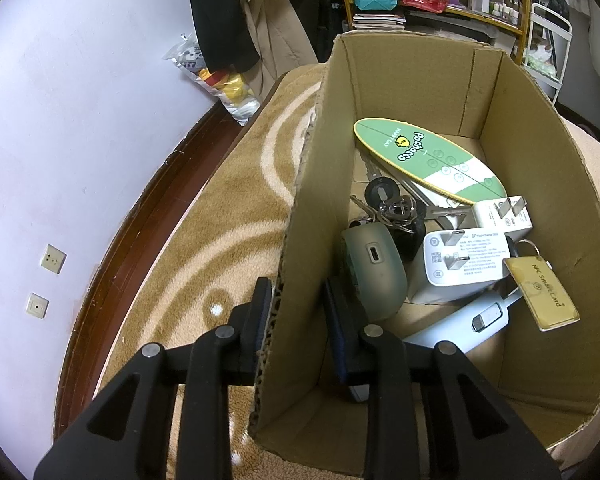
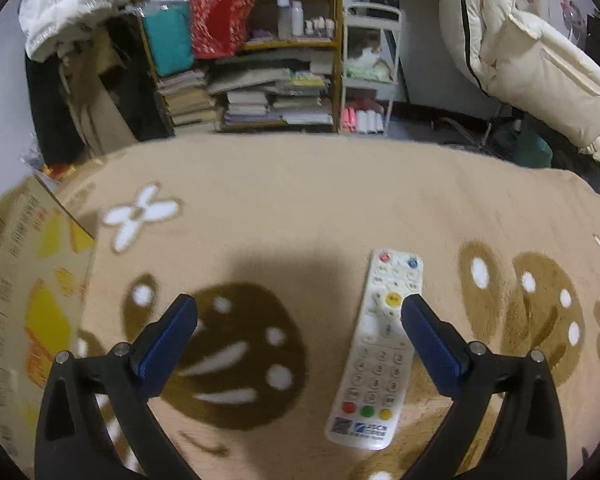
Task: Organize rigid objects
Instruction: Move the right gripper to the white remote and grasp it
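From my left wrist camera, my left gripper [image 1: 298, 312] straddles the near side wall of an open cardboard box [image 1: 540, 168], one finger outside it and one inside; the outer pad sits against the wall's torn edge, but a gap shows between the wall and the inner pad, so my jaws look only partly closed and I cannot tell if they truly pinch the wall. The box rests on a tan rug [image 1: 228, 208] with pale swirls. Inside the box, at the far end, lies a green and white oval board [image 1: 428, 158] printed with a cartoon logo. Below it sits a bunch of keys [image 1: 396, 208] with a black fob. Nearer to me is a grey-green mouse [image 1: 374, 264], just beside my inner finger. To its right are two white chargers [image 1: 460, 266], prongs up, the smaller one behind the larger. A yellow card [image 1: 542, 294] on a ring leans across the right side, and a pale blue device [image 1: 456, 326] lies under it along the floor of the box. From my right wrist camera, my right gripper [image 2: 300, 320] hangs above the rug with its jaws spread wide and nothing between the pads. A white remote [image 2: 376, 352] lies flat on the rug, just inside my right finger [image 2: 432, 340], buttons up. The box's printed outer wall shows at the left edge, well apart from the remote.
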`<state>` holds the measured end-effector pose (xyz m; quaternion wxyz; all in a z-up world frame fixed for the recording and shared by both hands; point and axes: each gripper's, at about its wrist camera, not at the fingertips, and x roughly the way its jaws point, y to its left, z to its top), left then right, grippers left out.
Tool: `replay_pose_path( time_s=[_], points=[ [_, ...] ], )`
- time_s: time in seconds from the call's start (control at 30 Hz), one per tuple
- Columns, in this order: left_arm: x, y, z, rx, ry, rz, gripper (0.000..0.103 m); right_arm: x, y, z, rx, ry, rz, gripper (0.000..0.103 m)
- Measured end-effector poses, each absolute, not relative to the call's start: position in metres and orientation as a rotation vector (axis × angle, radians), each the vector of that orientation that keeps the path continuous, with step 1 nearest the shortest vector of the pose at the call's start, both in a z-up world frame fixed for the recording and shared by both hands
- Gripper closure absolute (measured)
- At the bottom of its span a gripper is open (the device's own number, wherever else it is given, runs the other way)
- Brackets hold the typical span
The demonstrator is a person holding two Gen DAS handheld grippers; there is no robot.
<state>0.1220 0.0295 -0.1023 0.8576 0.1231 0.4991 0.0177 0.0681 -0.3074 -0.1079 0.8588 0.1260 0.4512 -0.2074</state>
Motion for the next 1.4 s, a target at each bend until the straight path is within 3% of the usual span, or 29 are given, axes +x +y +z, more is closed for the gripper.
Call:
replay_pose_path(
  time_s=[0.2,0.63,0.8,0.87,0.93,1.4],
  points=[
    [0.122,0.030,-0.102,0.257,1.049,0.036,0.076,0.060,-0.333,-0.141,0.364,1.016,-0.465,0.000],
    [0.122,0.030,-0.102,0.257,1.049,0.036,0.076,0.053,-0.348,-0.158,0.422,1.043,-0.505,0.001],
    [0.122,0.030,-0.102,0.257,1.049,0.036,0.076,0.055,-0.342,-0.158,0.377,1.048,-0.481,0.023],
    [0.122,0.030,-0.102,0.257,1.049,0.036,0.076,0.055,-0.340,-0.156,0.356,1.049,-0.483,0.037],
    [0.122,0.030,-0.102,0.257,1.049,0.036,0.076,0.056,-0.339,-0.153,0.355,1.045,-0.466,0.059],
    [0.122,0.030,-0.102,0.257,1.049,0.036,0.076,0.073,-0.294,-0.114,0.294,0.939,-0.310,0.059]
  ],
)
